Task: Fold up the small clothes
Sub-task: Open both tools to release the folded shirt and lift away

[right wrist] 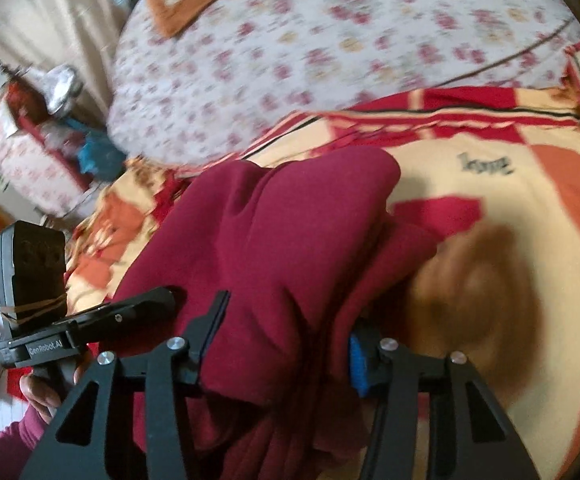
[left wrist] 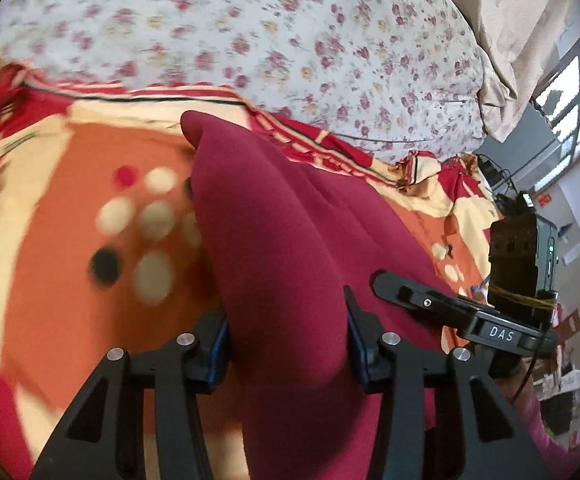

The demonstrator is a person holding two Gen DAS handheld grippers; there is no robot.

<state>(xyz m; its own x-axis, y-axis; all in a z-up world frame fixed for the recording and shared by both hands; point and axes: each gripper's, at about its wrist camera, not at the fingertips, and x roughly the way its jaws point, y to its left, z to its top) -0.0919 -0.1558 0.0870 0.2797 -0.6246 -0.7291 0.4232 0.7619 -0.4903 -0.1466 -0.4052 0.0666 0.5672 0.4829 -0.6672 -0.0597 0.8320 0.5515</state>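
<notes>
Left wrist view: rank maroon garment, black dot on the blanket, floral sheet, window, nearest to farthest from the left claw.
1. Maroon garment: clamped in the left claw.
2. Black dot: on the blanket, left of the garment.
3. Floral sheet: beyond the blanket, upper frame.
4. Window: far right, past the bed.

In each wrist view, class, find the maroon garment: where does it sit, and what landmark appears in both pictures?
Left wrist view: the maroon garment fills the centre, running up from between the jaws of the left gripper.
Right wrist view: the garment lies centre-left, bunched between the jaws of the right gripper.
Shared landmark: the floral bedsheet across the top.
</notes>
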